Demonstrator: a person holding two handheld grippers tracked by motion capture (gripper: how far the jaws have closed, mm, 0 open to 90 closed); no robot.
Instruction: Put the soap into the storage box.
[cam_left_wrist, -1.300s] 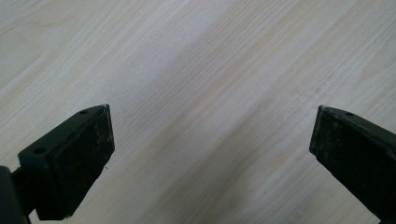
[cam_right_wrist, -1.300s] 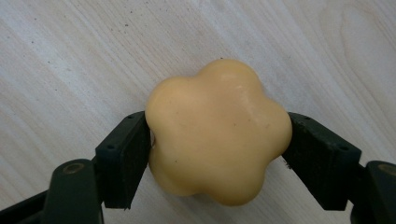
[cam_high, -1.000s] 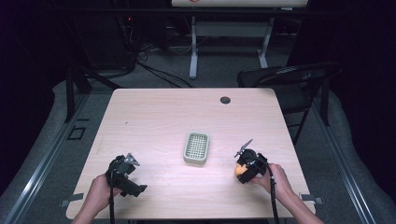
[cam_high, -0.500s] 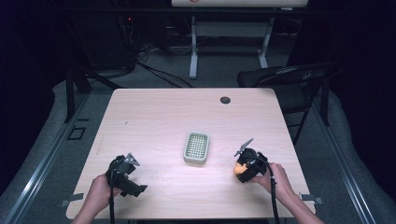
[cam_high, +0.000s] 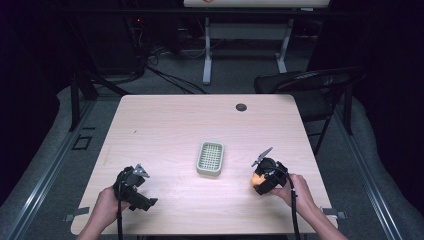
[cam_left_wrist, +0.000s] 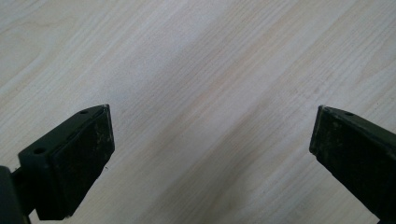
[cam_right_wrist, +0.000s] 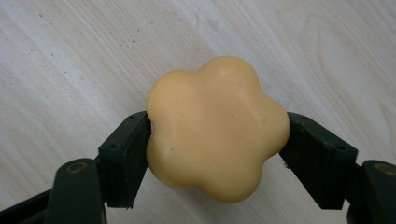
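A pale orange flower-shaped soap (cam_right_wrist: 217, 128) sits between the two black jaws of my right gripper (cam_right_wrist: 215, 149), whose pads press on both its sides. From above, that right gripper (cam_high: 261, 179) is at the table's front right, with the orange soap (cam_high: 257, 180) at its tip. A pale green slotted soap dish (cam_high: 210, 158) lies left of it, near the table's middle. My left gripper (cam_high: 131, 186) rests at the front left; its jaws stand wide apart over bare wood, so the left gripper (cam_left_wrist: 210, 140) holds nothing.
The light wooden table (cam_high: 165, 125) has a small dark round cap (cam_high: 241, 107) near its far edge. A black chair (cam_high: 310, 87) stands past the far right corner, and a white stand (cam_high: 207, 55) with cables is on the floor behind.
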